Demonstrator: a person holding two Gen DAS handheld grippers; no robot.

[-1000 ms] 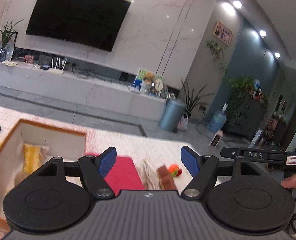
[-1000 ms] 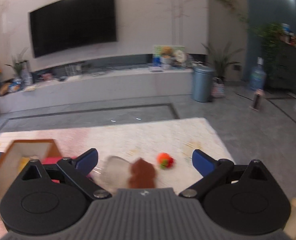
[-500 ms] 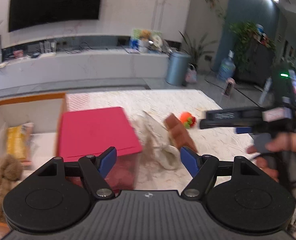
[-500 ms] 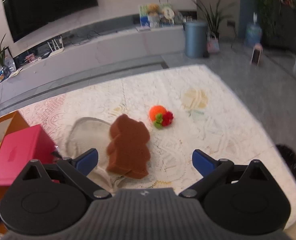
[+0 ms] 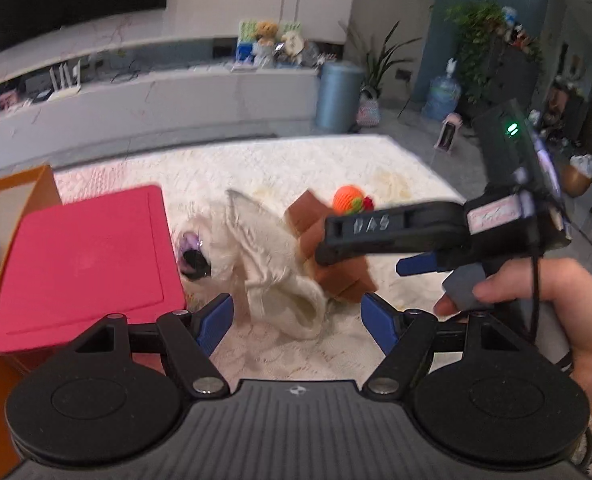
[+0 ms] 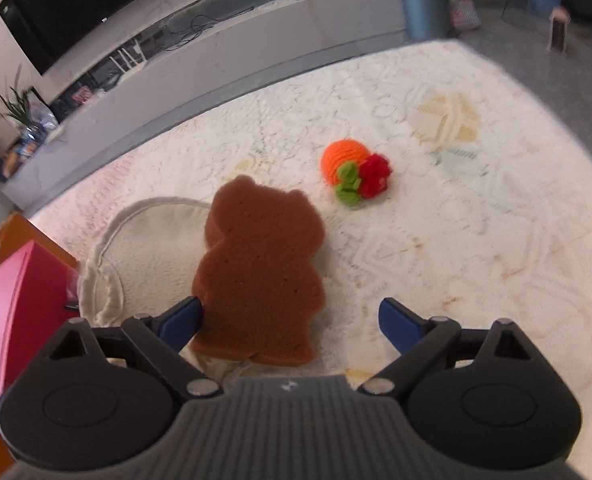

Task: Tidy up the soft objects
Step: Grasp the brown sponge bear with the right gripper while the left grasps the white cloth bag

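Observation:
A brown bear-shaped sponge (image 6: 261, 268) lies on a cream plush piece (image 6: 147, 248) on the white lace cloth. My right gripper (image 6: 291, 320) is open just above the sponge's lower end, its left fingertip touching the sponge's edge. An orange knitted ball with a red flower (image 6: 350, 170) lies beyond it. In the left wrist view my left gripper (image 5: 296, 320) is open and empty, just in front of the cream plush (image 5: 279, 280), with the sponge (image 5: 336, 276) partly hidden behind the right gripper (image 5: 376, 256).
A pink box (image 5: 83, 260) stands left of the plush, against an orange-rimmed open box (image 5: 19, 188). The cloth's far edge (image 6: 336, 60) drops to a grey floor. A blue-grey bin (image 5: 338, 96) and a TV bench stand far behind.
Both grippers have tilted down and moved closer to the cloth. The right gripper has come down over the brown sponge; the left has closed in on the cream plush.

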